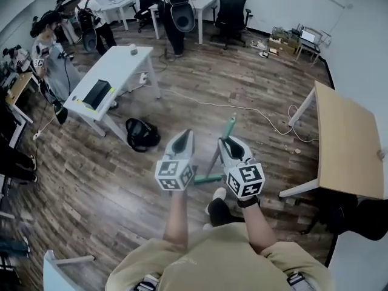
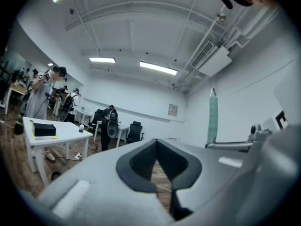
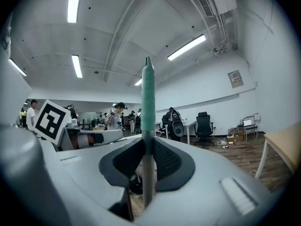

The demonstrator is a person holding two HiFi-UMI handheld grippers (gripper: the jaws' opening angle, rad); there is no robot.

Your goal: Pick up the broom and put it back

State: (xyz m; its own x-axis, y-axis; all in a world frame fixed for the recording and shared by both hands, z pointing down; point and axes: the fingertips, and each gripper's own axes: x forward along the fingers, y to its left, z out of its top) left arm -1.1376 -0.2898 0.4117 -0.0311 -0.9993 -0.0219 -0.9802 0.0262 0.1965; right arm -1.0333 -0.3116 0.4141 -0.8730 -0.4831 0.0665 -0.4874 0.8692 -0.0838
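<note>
The broom stands almost upright: a green grip [image 1: 230,126] on top, a thin metal shaft, and a green head [image 1: 207,179] near the floor. My right gripper [image 1: 228,143] is shut on the shaft just under the green grip, which in the right gripper view is the broom handle [image 3: 148,98] rising between the pads of the right gripper [image 3: 147,142]. Beside it on the left, my left gripper [image 1: 183,139] holds nothing. In the left gripper view the left gripper [image 2: 157,145] has its tips together, and the broom grip [image 2: 212,119] shows to the right.
A white desk [image 1: 115,68] with a black box stands at the left. A black bag [image 1: 142,133] lies on the wood floor just ahead-left. A wooden table [image 1: 348,141] is at the right, with a cable [image 1: 254,110] running across the floor. People and office chairs fill the back.
</note>
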